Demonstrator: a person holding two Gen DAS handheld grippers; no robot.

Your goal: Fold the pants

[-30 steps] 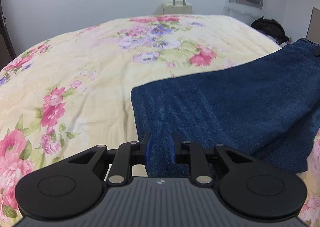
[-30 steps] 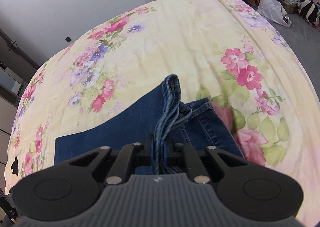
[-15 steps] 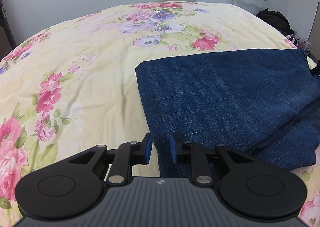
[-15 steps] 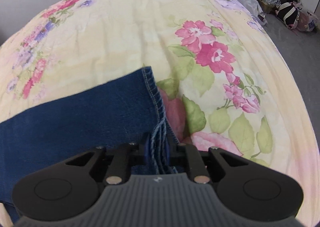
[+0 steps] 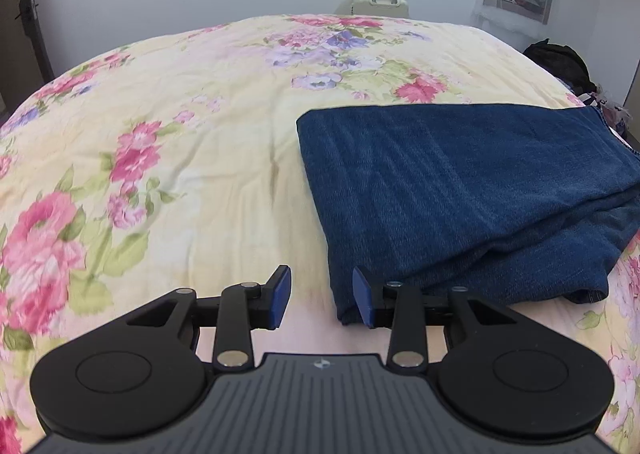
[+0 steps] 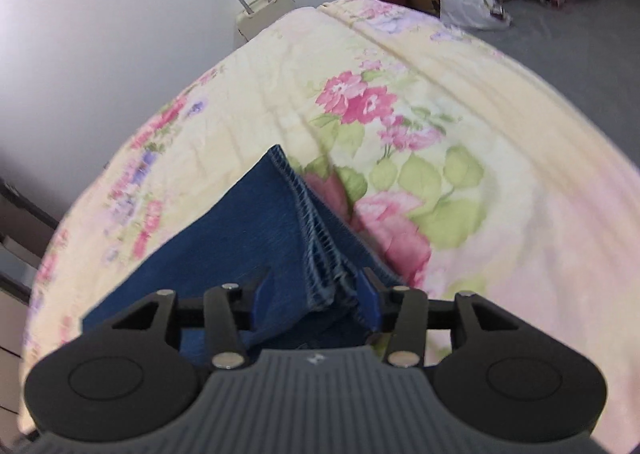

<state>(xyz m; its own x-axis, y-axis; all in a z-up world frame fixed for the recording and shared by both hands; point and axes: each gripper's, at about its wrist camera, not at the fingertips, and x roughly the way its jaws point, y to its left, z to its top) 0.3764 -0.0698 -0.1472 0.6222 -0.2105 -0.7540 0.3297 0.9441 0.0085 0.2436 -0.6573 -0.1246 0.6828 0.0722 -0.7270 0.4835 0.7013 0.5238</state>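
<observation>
Jeans (image 5: 460, 189) lie folded on the floral bedspread (image 5: 180, 141), toward its right side. Left gripper (image 5: 322, 296) sits at their near corner, jaws spread, holding nothing. Right gripper (image 6: 310, 300) has spread jaws, with stitched hems (image 6: 316, 246) lying loose between them.

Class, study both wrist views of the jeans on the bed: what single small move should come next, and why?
Probably draw both claws back. The left claw and right claw are open, and the jeans already lie doubled on the floral bedspread, though hem layers still sit loose between the right claw's fingers.
</observation>
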